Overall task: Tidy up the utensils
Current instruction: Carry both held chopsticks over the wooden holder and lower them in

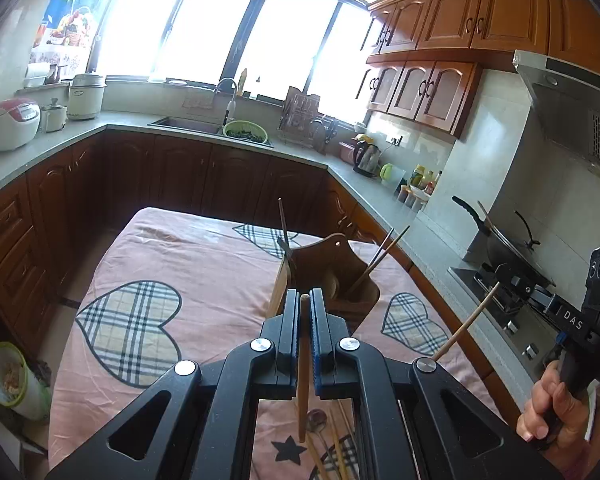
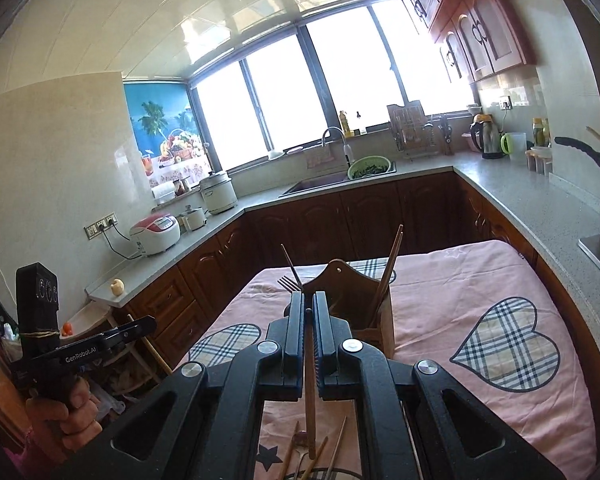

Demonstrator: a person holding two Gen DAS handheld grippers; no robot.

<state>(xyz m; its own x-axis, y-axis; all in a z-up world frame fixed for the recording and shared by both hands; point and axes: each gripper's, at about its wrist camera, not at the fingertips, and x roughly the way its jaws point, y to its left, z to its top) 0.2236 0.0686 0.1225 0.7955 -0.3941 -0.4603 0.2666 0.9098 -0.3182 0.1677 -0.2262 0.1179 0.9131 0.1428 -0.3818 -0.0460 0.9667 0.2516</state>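
We have both grippers lifted above the pink cloth. Our left gripper (image 1: 304, 300) has its fingers clenched on a wooden chopstick (image 1: 303, 368); our right gripper (image 2: 308, 308) grasps a darker chopstick (image 2: 310, 396) the same way. The wooden holder (image 1: 332, 276) stands just ahead of the fingers, chopsticks and a fork (image 2: 290, 282) upright inside. More utensils (image 1: 328, 436) lie below the fingers.

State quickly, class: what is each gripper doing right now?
Left gripper: closed on a light chopstick.
Right gripper: closed on a darker chopstick.
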